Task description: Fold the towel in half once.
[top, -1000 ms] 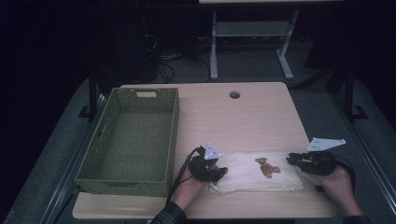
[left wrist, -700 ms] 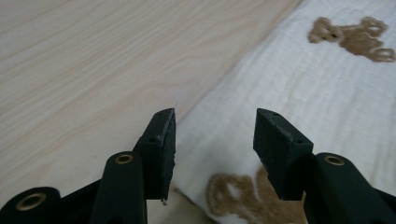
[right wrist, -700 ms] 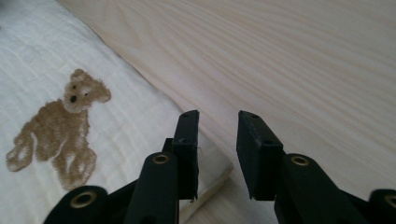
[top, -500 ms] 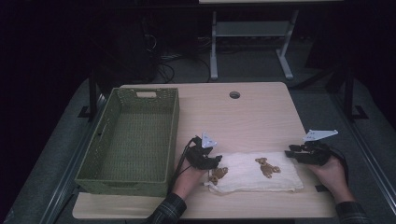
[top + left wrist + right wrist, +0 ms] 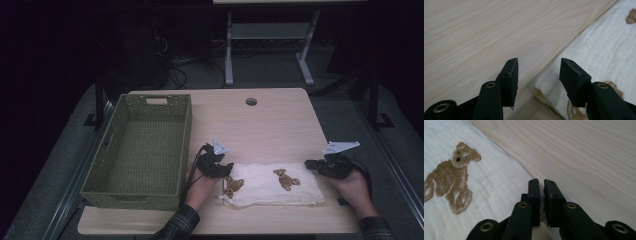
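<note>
White cloth (image 5: 272, 184) unchanged; left claw (image 5: 539, 72) has opened at its corner.

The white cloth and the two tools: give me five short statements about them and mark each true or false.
1. The left tool is open, its jaws astride the edge of the white cloth. True.
2. The right tool is wide open. False: its jaws are nearly together at the cloth's edge.
3. The cloth lies inside the green basket. False: it lies on the table beside it.
4. The cloth bears brown teddy bear prints. True.
5. The basket holds folded towels. False: nothing is in it.
</note>
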`<state>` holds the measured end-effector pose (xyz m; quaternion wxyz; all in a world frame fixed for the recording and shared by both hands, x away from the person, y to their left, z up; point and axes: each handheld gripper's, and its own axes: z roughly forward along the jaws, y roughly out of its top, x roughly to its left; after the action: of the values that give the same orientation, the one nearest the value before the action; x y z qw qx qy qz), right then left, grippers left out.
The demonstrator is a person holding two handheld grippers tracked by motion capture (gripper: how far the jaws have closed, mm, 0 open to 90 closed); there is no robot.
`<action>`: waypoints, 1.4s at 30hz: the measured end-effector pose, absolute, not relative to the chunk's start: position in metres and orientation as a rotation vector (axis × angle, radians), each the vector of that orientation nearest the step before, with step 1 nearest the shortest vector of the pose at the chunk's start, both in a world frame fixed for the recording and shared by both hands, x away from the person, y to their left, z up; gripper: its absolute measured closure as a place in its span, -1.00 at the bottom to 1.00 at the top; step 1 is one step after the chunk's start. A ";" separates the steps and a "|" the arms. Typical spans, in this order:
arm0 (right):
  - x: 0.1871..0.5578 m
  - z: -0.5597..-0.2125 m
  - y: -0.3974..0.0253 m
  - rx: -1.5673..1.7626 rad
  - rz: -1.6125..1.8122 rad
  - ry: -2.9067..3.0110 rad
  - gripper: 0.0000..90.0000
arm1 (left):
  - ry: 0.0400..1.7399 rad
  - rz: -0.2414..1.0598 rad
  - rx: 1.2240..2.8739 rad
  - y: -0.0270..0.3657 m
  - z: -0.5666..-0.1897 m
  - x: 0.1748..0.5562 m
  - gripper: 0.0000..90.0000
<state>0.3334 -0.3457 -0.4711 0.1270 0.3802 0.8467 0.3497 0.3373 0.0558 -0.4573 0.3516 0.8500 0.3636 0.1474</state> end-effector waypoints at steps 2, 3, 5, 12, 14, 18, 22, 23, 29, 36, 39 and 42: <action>0.333 -0.471 -0.345 1.103 1.010 2.466 0.86 | 0.944 0.381 2.217 0.056 -0.460 0.338 0.10; 0.333 -0.471 -0.345 1.100 1.008 2.467 0.86 | 0.949 0.378 2.225 0.056 -0.461 0.339 0.12; 0.333 -0.471 -0.346 1.089 1.006 2.468 0.86 | 0.951 0.384 2.239 0.056 -0.463 0.339 0.16; 0.331 -0.474 -0.348 1.060 1.038 2.450 0.89 | 0.927 0.342 2.238 0.056 -0.466 0.338 0.47; 0.330 -0.474 -0.347 1.052 1.048 2.444 0.90 | 0.910 0.321 2.240 0.055 -0.466 0.338 0.62; 0.330 -0.474 -0.347 1.069 1.044 2.444 0.91 | 0.899 0.277 2.260 0.054 -0.464 0.339 0.89; 0.329 -0.472 -0.344 1.081 1.010 2.441 0.93 | 0.913 0.272 2.281 0.051 -0.462 0.341 0.92; 0.329 -0.472 -0.343 1.084 1.014 2.438 0.93 | 0.918 0.272 2.277 0.051 -0.462 0.341 0.92; 0.336 -0.469 -0.347 1.097 0.993 2.403 0.94 | 0.924 0.358 2.225 0.052 -0.455 0.348 0.92; 0.350 -0.458 -0.350 1.105 1.029 2.327 0.94 | 0.938 0.450 2.147 0.052 -0.443 0.357 0.92; 0.351 -0.456 -0.348 1.102 1.055 2.321 0.94 | 0.937 0.449 2.150 0.053 -0.443 0.356 0.92; 0.348 -0.456 -0.349 1.090 1.057 2.328 0.94 | 0.928 0.444 2.136 0.053 -0.440 0.353 0.92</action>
<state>0.3480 -0.3487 -0.4561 0.1803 0.3858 0.8238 0.3741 0.3532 0.0534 -0.4402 0.3757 0.8349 0.3627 0.1736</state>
